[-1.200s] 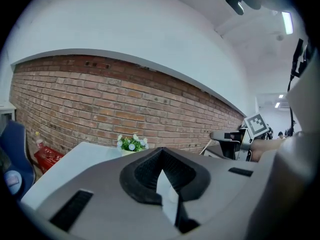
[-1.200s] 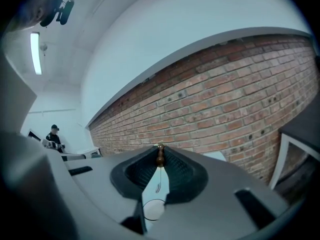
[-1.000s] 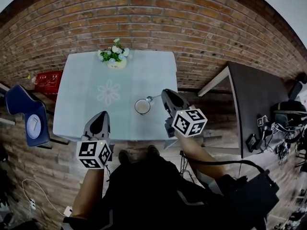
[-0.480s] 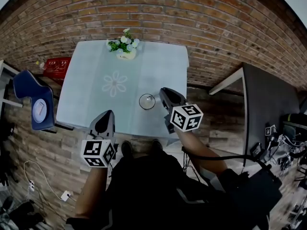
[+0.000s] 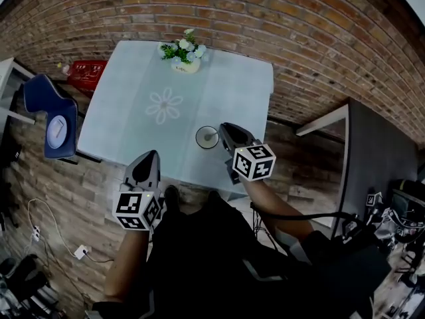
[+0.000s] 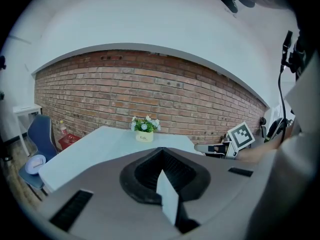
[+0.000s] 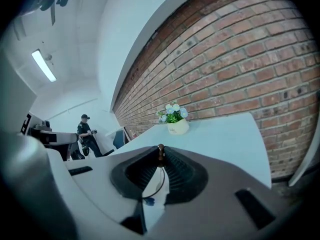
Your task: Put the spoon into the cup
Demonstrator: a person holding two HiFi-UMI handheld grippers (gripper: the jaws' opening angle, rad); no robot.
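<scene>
From where I stand, the job looks nearly finished. The right gripper (image 5: 224,131) is clamped on the thin handle of the spoon (image 5: 212,137), whose brown tip pokes up between the jaws in its own view. The spoon's bowl end sits inside the rim of the cup (image 5: 200,141), near the front edge of the table (image 5: 133,111). This gripper lies at about 3 o'clock from the cup. The left gripper (image 5: 149,158) hangs at roughly 7 o'clock with its jaws together on nothing, taking no part. I'd say the step in hand is setting the spoon down in the cup, and the next move calls for easing the jaws apart so the handle leans on the rim without tipping the cup. The flower pot (image 5: 185,64) at 11 o'clock carries a short word, perhaps "Life", though it is too small to be sure. The print on the red box (image 5: 86,72) is unreadable.
</scene>
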